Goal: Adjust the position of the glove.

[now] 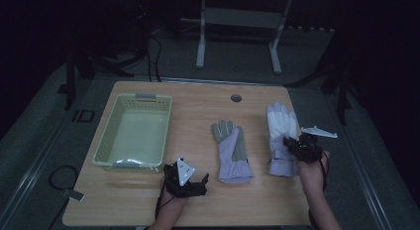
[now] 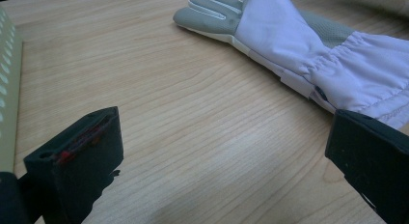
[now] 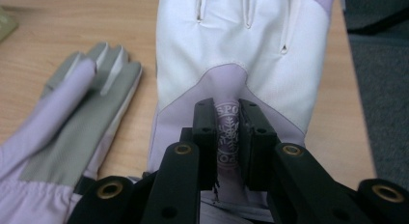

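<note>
In the high view, the right hand-held gripper [image 1: 296, 143] sits at the right of the frame over the wrist end of the white glove [image 1: 281, 122], which lies flat on the desk [image 1: 198, 210] with its fingers pointing to the top of the frame. The gripper and the hand behind it cover the glove's cuff there. In the right gripper view the two black jaws are pressed together on a raised fold of the glove's lilac strap, which bears a round printed badge; the badge is half covered by the jaws, so its lettering cannot be read in full, and the glove's fingertips are cut off at the top edge.

The grey glove [image 1: 230, 150] lies in the middle of the frame, apart from the white one, its cuff toward the bottom.

The left hand-held gripper [image 1: 190, 183] rests low and left of centre, just below the basket [image 1: 106, 150]. Its jaws are spread wide over bare wood in the left gripper view, holding nothing, and both are cut off by the frame edges. The room beyond the desk is too dark to make out.
</note>
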Available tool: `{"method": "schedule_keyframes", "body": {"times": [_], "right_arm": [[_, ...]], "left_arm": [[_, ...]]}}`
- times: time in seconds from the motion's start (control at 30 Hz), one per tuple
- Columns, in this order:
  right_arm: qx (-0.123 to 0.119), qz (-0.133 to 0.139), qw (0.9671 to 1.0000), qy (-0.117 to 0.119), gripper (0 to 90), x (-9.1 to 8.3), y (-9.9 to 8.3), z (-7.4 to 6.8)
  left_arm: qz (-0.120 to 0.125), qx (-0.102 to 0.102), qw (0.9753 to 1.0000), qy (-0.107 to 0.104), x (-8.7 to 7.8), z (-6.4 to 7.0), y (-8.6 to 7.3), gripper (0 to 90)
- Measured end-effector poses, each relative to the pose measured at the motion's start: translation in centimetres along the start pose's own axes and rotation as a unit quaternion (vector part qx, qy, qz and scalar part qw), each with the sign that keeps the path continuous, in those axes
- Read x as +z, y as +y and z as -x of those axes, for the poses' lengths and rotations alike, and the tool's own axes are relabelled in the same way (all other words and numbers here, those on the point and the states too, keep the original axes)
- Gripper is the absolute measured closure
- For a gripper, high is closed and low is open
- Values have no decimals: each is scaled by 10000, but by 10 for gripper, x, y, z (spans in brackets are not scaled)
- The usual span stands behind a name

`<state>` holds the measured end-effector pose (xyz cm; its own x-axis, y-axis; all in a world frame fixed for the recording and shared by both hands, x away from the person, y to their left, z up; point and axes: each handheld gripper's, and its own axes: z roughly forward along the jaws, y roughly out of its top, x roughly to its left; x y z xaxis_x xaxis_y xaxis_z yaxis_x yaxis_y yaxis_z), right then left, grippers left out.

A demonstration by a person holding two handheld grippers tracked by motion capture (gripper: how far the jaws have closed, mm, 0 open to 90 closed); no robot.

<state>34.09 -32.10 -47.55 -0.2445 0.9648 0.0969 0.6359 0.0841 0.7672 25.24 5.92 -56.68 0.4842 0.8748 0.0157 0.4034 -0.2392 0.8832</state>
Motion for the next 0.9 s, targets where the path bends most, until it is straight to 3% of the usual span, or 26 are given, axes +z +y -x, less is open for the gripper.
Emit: {"method": "schedule_keyframes", "body": {"times": [0.3,0.57,0.7,0.9], "right_arm": [[44,-400,9989,-226,779,29,-25,5],[11,-476,9983,-325,742,42,-31,9],[23,-443,9986,-299,677,45,-33,11],[-151,-436,9989,-86,581,39,-28,14]], "left_arm": [[-1,-4,10000,-17,0,0,0,0],[-9,-4,10000,-13,0,0,0,0],[-7,-3,10000,-7,0,0,0,0],[-7,-11,10000,-12,0,0,0,0]]}}
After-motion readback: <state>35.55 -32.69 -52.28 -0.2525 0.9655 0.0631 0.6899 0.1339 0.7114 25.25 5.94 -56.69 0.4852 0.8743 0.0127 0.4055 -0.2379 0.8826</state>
